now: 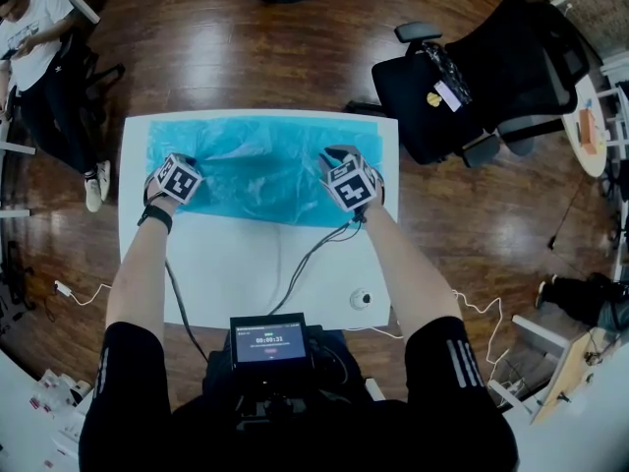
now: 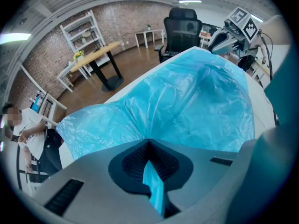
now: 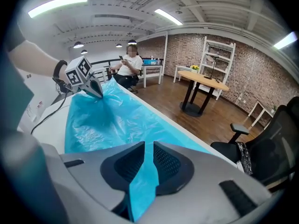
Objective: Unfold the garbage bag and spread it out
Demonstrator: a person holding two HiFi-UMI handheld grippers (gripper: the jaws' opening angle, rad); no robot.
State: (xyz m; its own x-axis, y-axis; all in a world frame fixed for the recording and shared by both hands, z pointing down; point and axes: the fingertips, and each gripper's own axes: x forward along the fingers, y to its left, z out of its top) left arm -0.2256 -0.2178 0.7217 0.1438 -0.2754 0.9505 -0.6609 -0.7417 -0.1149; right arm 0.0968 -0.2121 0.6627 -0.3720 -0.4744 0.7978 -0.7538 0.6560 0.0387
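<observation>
The blue garbage bag [image 1: 257,168] lies opened out across the far half of the white table [image 1: 236,273], wrinkled, its far edge running close along the table's far rim. The left claw [image 2: 148,146] is clenched on a fold of the bag's near edge, the film pinched between its pads. The right claw [image 3: 145,149] has its jaws a little apart; a strip of the bag passes through the gap, loose rather than squeezed. Both claws sit at the bag's near edge, well apart from each other. On the bare near half, dark cables [image 1: 307,262] trail back toward the person, and a small round white object [image 1: 361,299] sits by the right near corner, clear of the bag. A black office chair [image 1: 472,82] stands beyond the table's far right corner. A seated person [image 1: 34,42] is off to the left.
</observation>
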